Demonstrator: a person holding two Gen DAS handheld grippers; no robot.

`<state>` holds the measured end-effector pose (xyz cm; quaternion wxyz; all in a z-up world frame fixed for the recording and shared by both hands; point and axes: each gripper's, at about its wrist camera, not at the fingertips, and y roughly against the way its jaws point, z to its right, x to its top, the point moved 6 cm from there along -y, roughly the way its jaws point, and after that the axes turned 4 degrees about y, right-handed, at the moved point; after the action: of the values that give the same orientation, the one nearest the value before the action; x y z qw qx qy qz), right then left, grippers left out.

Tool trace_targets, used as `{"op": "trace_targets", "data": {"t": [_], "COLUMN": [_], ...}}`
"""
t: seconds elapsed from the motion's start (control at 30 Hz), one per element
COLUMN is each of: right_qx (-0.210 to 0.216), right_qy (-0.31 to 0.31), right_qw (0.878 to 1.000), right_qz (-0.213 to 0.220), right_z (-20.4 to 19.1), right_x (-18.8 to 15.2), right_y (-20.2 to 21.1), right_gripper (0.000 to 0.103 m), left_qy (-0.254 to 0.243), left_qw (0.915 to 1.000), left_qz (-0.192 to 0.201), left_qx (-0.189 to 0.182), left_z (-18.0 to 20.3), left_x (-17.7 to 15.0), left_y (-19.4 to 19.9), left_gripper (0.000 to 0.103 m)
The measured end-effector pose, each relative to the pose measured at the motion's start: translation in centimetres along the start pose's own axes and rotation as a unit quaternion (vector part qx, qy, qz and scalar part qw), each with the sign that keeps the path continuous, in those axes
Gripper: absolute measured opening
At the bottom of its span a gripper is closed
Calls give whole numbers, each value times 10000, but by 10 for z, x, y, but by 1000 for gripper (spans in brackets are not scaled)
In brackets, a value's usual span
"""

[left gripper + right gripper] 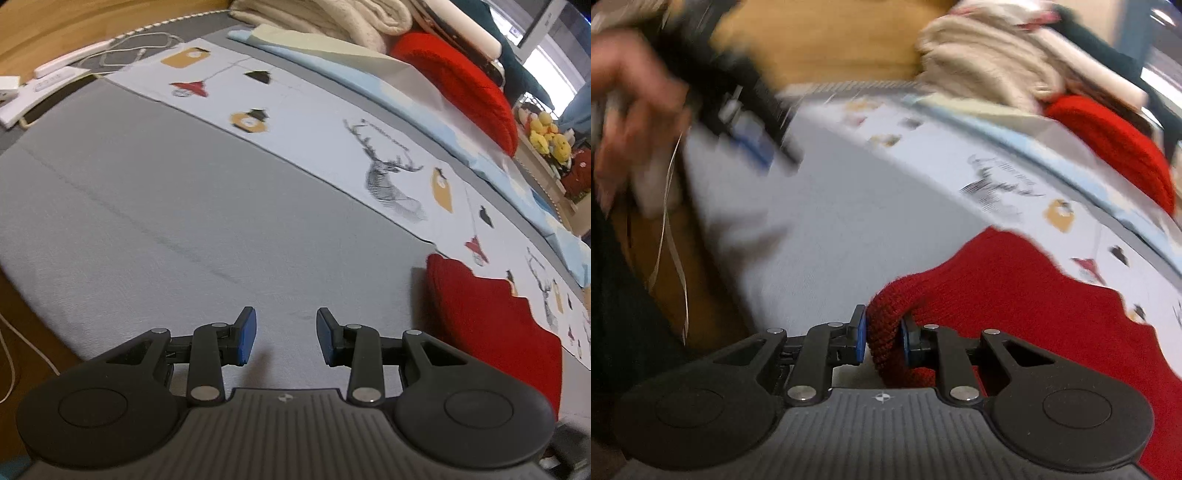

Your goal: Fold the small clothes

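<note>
Blue-padded left tongs (286,334) are hanging released over the grey mattress (155,206), their jaws standing well apart with only bare grey cloth showing between them. Off to their right, near but not touching, the red knitted garment (491,328) is lying on the mattress, its far scalloped edge overlapping the pale printed cloth (317,122) that is running across the bed with its deer and lantern pictures. Beyond that cloth a light blue folded sheet (332,70) is lying, and behind it a cream blanket (332,18) and a second red knit (465,85) are piled up. At the far left, a white cable (129,48) is curling near the bed's edge.

From the right wrist view, a blurred hand (631,107) at the far left is holding the left tongs (753,122) above the mattress (831,221). Lower down, the right tongs (882,338) are clenching a bunched fold of the red knitted garment (1034,302) between their blue pads (860,338); the gripped fold is rising in a hump just ahead of the fingers, while the rest of the garment is spreading out flat to the right, partly over the printed cloth (960,162). The cream blanket (990,59) and the other red knit (1115,147) are sitting at the upper right.
</note>
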<state>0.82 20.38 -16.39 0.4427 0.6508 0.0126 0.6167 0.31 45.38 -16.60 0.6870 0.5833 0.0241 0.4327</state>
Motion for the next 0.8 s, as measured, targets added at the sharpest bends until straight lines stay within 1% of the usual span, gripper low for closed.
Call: {"op": "trace_targets", "data": {"t": [0.07, 0.13, 0.2, 0.27, 0.3, 0.4, 0.43, 0.5, 0.53, 0.57, 0.6, 0.63, 0.67, 0.7, 0.73, 0.77, 0.8], "right_qx": [-153, -379, -684, -1007, -1160, -1736, -2007, -2489, -2688, -2829, -2928, -2959, -2881, -2725, -2563, -2445, -2453], "right_qy": [-516, -1098, -1742, -2348, -2654, -3518, -3797, -4214, -4583, -5028, -5365, -5655, -5877, -6138, -6347, -6389, -6260], "right_qw": [9981, 9916, 9788, 9613, 9506, 9104, 8931, 8634, 8404, 8127, 7900, 7698, 7555, 7394, 7275, 7286, 7397], "right_qz": [302, 569, 836, 1031, 1120, 1315, 1339, 1225, 1066, 816, 475, 25, -275, -474, -470, -343, -265], "right_z": [32, 71, 117, 159, 179, 230, 246, 271, 284, 296, 304, 312, 317, 321, 324, 327, 333], "right_x": [13, 18, 13, -4, -17, -68, -91, -136, -166, -198, -227, -257, -279, -297, -309, -313, -311], "right_y": [25, 54, 89, 124, 142, 197, 214, 232, 238, 240, 240, 236, 233, 232, 235, 242, 249], "right_gripper": [18, 17, 17, 17, 17, 17, 17, 17, 17, 17, 18, 20, 22, 25, 31, 33, 34], "left_qy": [-99, -218, -339, -483, -549, -766, -887, -1123, -1283, -1411, -1555, -1688, -1807, -1925, -2061, -2210, -2355], "left_qw": [9999, 9997, 9993, 9985, 9980, 9960, 9947, 9920, 9900, 9882, 9860, 9840, 9820, 9799, 9774, 9743, 9710], "left_qz": [-26, -67, -87, -50, -57, -154, -192, -231, -261, -288, -304, -302, -282, -248, -198, -154, -116], "left_qx": [-43, -101, -124, -251, -308, -445, -484, -532, -535, -529, -512, -493, -477, -459, -436, -414, -390], "left_z": [18, 41, 63, 89, 101, 139, 155, 179, 192, 201, 212, 220, 227, 232, 238, 243, 247], "left_x": [-1, -4, -6, -8, -10, -20, -24, -32, -38, -43, -49, -53, -58, -62, -66, -71, -75], "left_y": [-6, -14, -20, -25, -27, -38, -41, -46, -48, -51, -53, -54, -55, -56, -55, -55, -55], "left_gripper": [40, 40, 40, 40, 40, 40, 40, 40, 40, 40, 40, 40, 40, 40, 40, 40, 40]}}
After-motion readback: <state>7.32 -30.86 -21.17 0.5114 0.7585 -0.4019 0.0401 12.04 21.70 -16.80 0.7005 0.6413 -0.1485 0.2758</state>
